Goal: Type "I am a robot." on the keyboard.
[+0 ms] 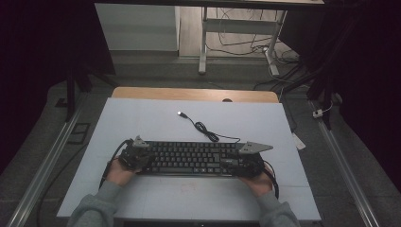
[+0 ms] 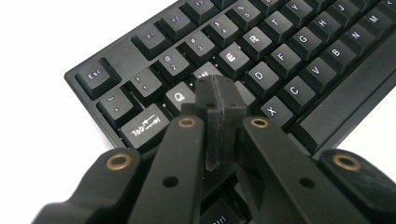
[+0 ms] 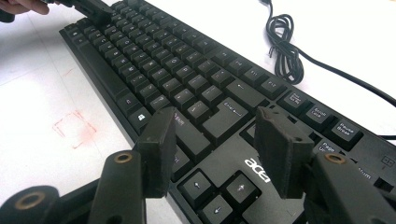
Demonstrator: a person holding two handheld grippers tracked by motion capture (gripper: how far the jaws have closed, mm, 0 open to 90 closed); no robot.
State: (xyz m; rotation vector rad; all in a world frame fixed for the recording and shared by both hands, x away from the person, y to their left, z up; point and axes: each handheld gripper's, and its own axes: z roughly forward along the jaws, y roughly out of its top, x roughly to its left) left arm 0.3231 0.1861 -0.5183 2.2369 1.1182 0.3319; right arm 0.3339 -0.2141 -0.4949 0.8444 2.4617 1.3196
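Observation:
A black keyboard (image 1: 189, 158) lies across the near middle of the white table top. Its cable (image 1: 204, 128) curls away behind it and ends in a loose USB plug (image 1: 180, 113). My left gripper (image 1: 141, 158) is at the keyboard's left end. In the left gripper view it (image 2: 217, 93) is shut with nothing between the pads, its tip down over the keys beside Q on the keyboard (image 2: 280, 56). My right gripper (image 1: 240, 163) is at the right end. It (image 3: 219, 140) stands open over the keyboard (image 3: 163, 70), between Enter and the arrow keys, its pads not touching anything.
The white table top (image 1: 142, 123) has bare room behind and in front of the keyboard. A faint red square (image 3: 74, 128) is drawn on it near the front. The coiled cable (image 3: 285, 51) lies behind the function keys. Desk legs and floor cables (image 1: 236, 42) stand beyond the table.

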